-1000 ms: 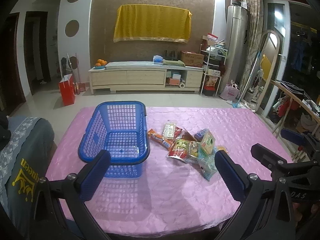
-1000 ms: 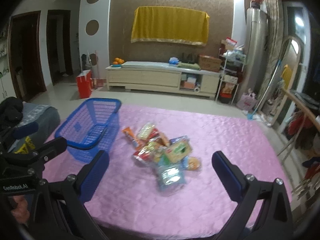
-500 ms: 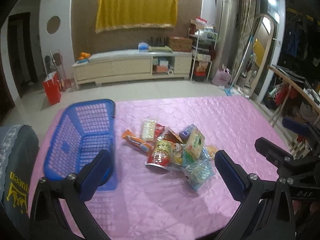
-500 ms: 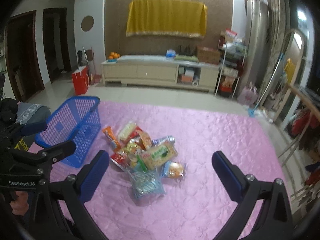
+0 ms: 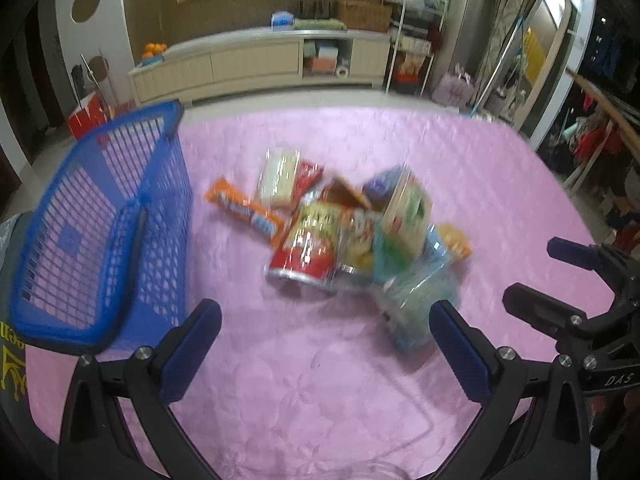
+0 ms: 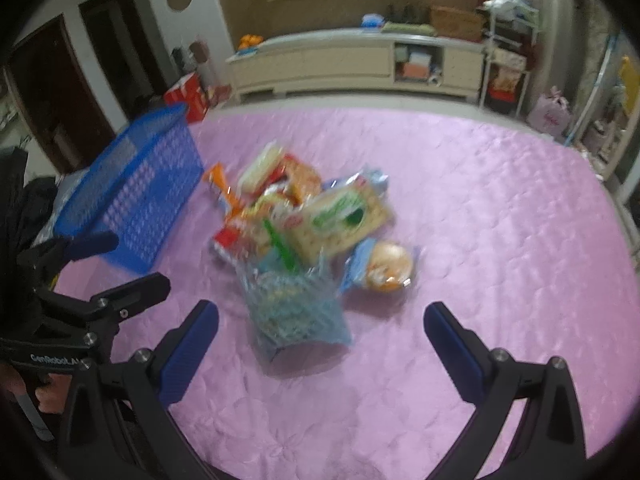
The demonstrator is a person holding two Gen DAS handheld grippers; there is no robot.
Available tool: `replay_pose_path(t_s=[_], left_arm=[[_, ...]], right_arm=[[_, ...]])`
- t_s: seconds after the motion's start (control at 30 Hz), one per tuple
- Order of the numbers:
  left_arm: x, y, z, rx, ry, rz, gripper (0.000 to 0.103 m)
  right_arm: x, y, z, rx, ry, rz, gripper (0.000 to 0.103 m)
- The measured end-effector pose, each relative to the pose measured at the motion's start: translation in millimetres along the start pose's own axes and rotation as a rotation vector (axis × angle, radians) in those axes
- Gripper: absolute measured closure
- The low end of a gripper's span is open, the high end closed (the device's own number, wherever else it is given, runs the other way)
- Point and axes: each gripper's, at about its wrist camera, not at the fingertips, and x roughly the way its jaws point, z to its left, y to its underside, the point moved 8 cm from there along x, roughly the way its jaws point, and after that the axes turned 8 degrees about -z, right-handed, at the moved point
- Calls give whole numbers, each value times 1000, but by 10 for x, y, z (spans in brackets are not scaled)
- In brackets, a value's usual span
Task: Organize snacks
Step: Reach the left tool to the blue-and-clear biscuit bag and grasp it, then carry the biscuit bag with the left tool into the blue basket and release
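The snack pile [image 5: 352, 236] sits near the middle of my counter [image 5: 500, 184], which is covered in a pink quilted cloth. The packets overlap one another. In my left view I make out a red and yellow bag [image 5: 310, 246] at the front. An orange wrapper [image 5: 244, 210] lies on the side toward the basket, and a pale packet [image 5: 280, 178] lies behind it. My right view shows a blue mesh-patterned bag [image 6: 294, 312] nearest to me. A round bun in a clear wrapper [image 6: 386, 266] lies just to its right, and a green and white cracker pack [image 6: 344, 218] lies beyond them. Motion blur hides any print.

The blue plastic basket [image 5: 108, 220] stands to the left of the pile, apart from it, with nothing that I can see inside.

My left gripper [image 5: 326, 354] hangs over the near edge of the counter with its fingers [image 5: 188, 354] spread wide, holding nothing. My right gripper [image 6: 320, 350] is the same, fingers [image 6: 454, 350] wide apart and empty, facing the mesh-patterned bag.
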Motion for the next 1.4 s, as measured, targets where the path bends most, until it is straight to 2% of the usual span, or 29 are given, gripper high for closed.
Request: replay_pose_path(t_s=[0.27, 0.4, 0.47, 0.53, 0.63, 0.83, 1.03, 1.4], left_arm=[[247, 183, 206, 39, -73, 34, 0], [324, 241, 264, 21, -56, 61, 0], [338, 237, 265, 39, -65, 61, 0], [377, 220, 259, 49, -61, 60, 0], [394, 202, 222, 58, -51, 63, 0], [367, 70, 87, 97, -25, 41, 0], [448, -72, -97, 139, 13, 46, 0], [987, -22, -459, 208, 101, 158, 0]], right_arm=[[414, 195, 98, -68, -23, 91, 5], [630, 241, 133, -86, -40, 137, 20], [727, 248, 158, -104, -37, 146, 23], [760, 225, 170, -133, -10, 138, 34], [710, 201, 185, -132, -10, 120, 40], [502, 156, 51, -77, -30, 101, 41], [409, 88, -215, -29, 28, 94, 41], [354, 133, -671, 114, 77, 94, 41]])
